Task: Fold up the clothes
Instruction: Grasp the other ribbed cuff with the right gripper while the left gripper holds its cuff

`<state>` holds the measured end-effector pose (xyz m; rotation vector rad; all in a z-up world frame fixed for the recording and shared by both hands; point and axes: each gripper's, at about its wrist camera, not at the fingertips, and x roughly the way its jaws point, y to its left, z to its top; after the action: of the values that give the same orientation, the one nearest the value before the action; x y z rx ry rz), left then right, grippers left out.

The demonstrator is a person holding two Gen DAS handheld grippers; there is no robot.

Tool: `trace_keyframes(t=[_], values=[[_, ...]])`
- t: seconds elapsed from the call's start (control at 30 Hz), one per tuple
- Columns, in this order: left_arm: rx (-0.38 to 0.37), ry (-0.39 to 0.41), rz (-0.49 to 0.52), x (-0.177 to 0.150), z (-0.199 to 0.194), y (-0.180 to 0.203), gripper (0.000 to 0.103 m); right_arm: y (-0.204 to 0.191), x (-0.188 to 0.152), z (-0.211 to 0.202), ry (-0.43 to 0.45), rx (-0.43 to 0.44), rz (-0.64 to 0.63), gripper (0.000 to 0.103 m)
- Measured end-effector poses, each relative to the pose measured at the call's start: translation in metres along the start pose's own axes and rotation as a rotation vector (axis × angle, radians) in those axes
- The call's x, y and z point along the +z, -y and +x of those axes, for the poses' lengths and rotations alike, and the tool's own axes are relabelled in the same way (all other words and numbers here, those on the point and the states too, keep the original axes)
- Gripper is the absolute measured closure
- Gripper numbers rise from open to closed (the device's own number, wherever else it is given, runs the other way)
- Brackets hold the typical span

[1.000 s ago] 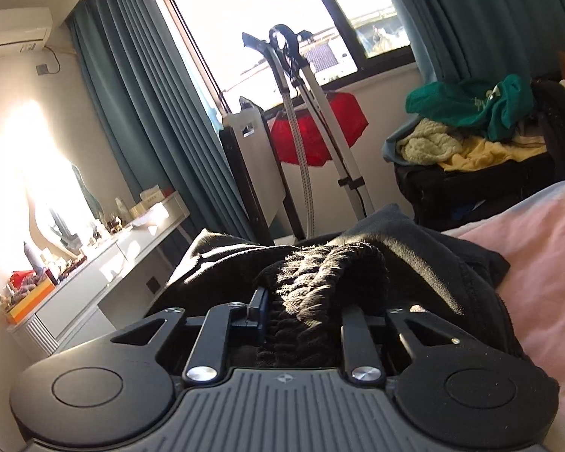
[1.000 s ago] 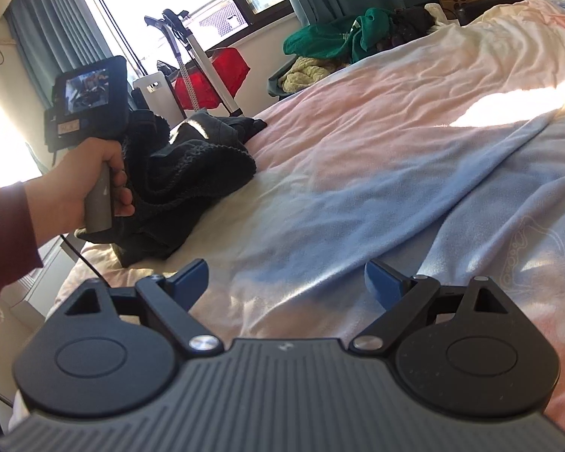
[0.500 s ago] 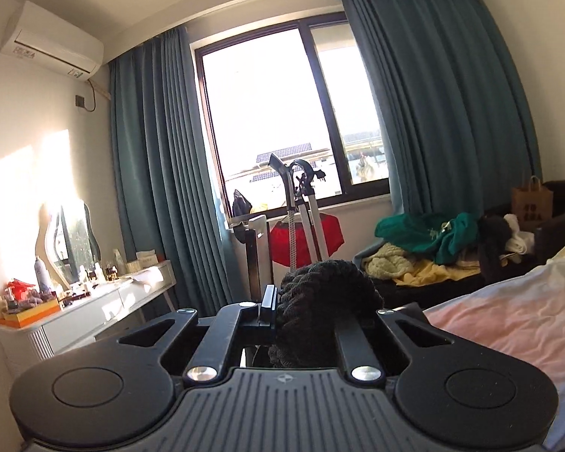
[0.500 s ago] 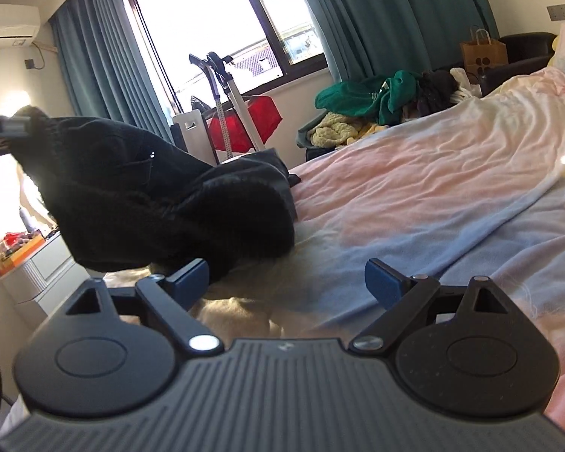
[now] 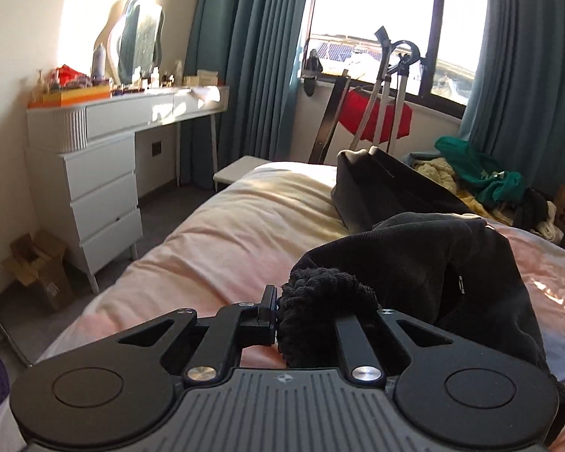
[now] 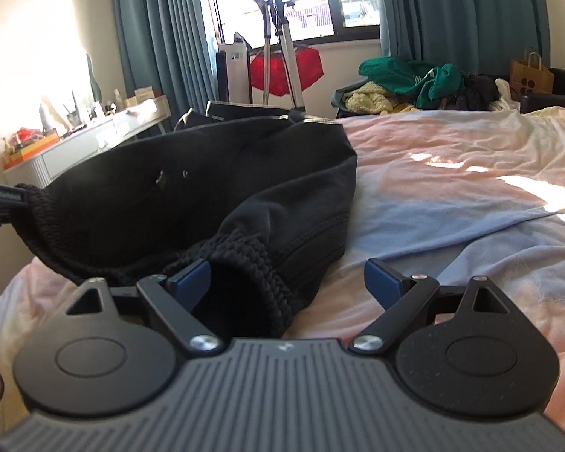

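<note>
Your left gripper (image 5: 312, 314) is clamped tight on the ribbed knit cuff (image 5: 322, 301) of the black garment (image 5: 425, 260), the jaws pressed together with that thick edge bunched between them, and the rest of the cloth trails off to the right across the bed (image 5: 245, 233). Over on your right gripper (image 6: 288, 282), the jaws have just been closing in but stand spread, blue pads (image 6: 192, 278) apart, and the other ribbed opening (image 6: 252, 275) of the garment sits between them, up against the left pad and clear of the right one, so no pinch there. From this side the garment lies in a dark heap on the pink and blue bedcover, stretched toward the left edge of the view where your other gripper holds it. Beyond the foot of the bed there's a white dresser (image 5: 101, 173) with clutter on top, teal curtains (image 6: 150, 37) round a bright window, and a pile of green and yellow clothes (image 6: 406, 83) further right
</note>
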<state>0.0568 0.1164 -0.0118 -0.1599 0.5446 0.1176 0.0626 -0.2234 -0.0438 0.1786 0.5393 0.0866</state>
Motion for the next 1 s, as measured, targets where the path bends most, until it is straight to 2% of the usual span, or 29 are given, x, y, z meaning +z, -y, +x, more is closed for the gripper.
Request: trace_keyframes(t=[0.13, 0.2, 0.33, 0.4, 0.47, 0.57, 0.63, 0.7, 0.87, 1.0], values=[[-0.008, -0.041, -0.019, 0.007, 0.009, -0.005, 0.093, -0.001, -0.010, 0.022, -0.060, -0.029, 0.035, 0.034], [-0.012, -0.060, -0.021, 0.012, 0.016, -0.004, 0.092, 0.000, -0.013, 0.032, -0.053, -0.067, 0.039, 0.039], [-0.041, -0.106, -0.080, 0.018, 0.029, -0.006, 0.087, 0.001, -0.016, 0.047, -0.017, -0.076, 0.047, 0.047], [-0.061, -0.132, -0.113, 0.019, 0.034, -0.007, 0.086, -0.007, -0.018, 0.050, -0.001, -0.084, 0.008, 0.062], [-0.089, -0.154, -0.141, 0.017, 0.036, -0.010, 0.085, -0.012, -0.018, 0.052, -0.008, -0.082, -0.003, 0.069], [-0.117, -0.180, -0.153, 0.016, 0.036, -0.011, 0.077, -0.013, -0.015, 0.049, -0.024, -0.092, 0.017, 0.081], [-0.133, -0.192, -0.144, 0.016, 0.032, -0.011, 0.060, -0.013, -0.013, 0.045, -0.028, -0.099, 0.033, 0.083], [-0.176, -0.216, -0.185, 0.017, 0.025, -0.016, 0.046, -0.010, -0.010, 0.036, -0.006, -0.107, 0.057, 0.086], [-0.268, -0.230, -0.280, 0.017, 0.000, -0.030, 0.036, -0.010, -0.002, -0.004, 0.081, -0.102, 0.080, 0.089], [-0.340, -0.222, -0.287, 0.012, -0.022, -0.031, 0.032, -0.026, -0.001, -0.029, 0.134, -0.141, -0.039, 0.089]])
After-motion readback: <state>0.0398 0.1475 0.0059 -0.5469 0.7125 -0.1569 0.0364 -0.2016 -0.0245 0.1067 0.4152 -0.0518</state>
